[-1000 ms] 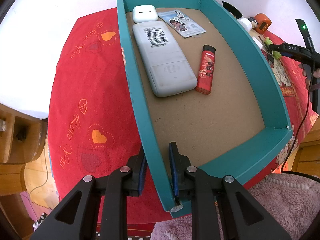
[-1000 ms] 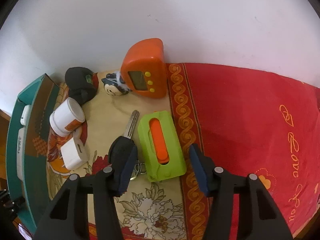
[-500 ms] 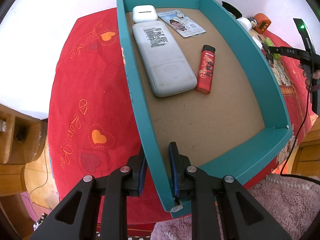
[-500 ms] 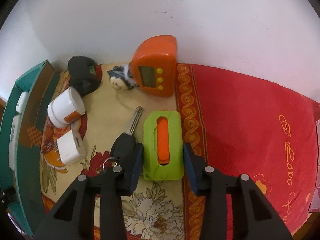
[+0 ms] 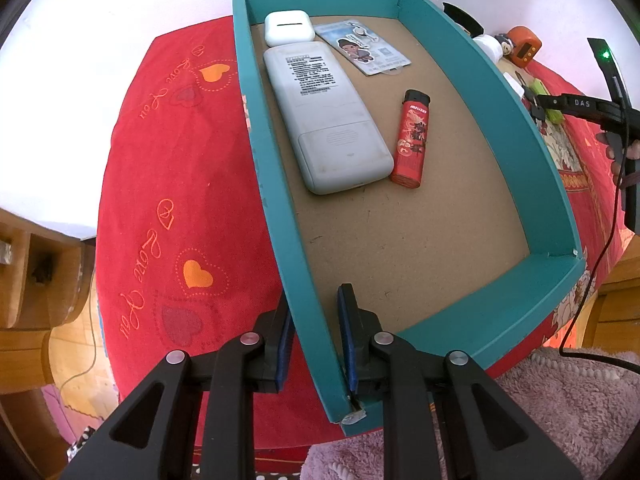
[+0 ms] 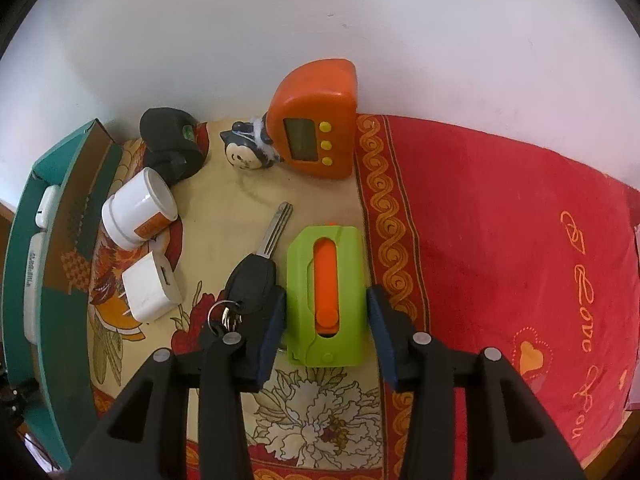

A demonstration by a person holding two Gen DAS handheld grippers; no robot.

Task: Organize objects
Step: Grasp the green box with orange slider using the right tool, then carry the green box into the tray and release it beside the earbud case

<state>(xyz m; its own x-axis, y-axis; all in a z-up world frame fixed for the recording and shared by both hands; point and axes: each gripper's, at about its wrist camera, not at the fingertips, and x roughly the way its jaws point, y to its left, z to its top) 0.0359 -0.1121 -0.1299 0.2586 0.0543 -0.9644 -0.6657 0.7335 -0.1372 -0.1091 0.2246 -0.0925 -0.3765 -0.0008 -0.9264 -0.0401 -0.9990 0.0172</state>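
My left gripper (image 5: 316, 304) is shut on the left wall of a teal box (image 5: 552, 184) with a brown floor. In the box lie a white remote (image 5: 328, 116), a white earbud case (image 5: 287, 27), a picture card (image 5: 362, 46) and a red lighter (image 5: 412, 140). In the right wrist view my right gripper (image 6: 326, 304) points down at a green cutter with an orange slider (image 6: 304, 280). Its pads sit against the cutter's two long sides. A black-headed key (image 6: 256, 276) on a ring lies just left of the left finger.
On the floral cloth left of the cutter are a white charger plug (image 6: 150, 288), a white pot on its side (image 6: 138, 208), a black object (image 6: 170, 140), a small cartoon toy (image 6: 246, 148) and an orange timer (image 6: 316, 120) by the wall. The teal box's edge (image 6: 16, 280) lies far left; red cloth lies right.
The right gripper moved forward over the green cutter and its jaws narrowed from a wide gap until the pads met the cutter's sides. The left gripper and the box did not move.
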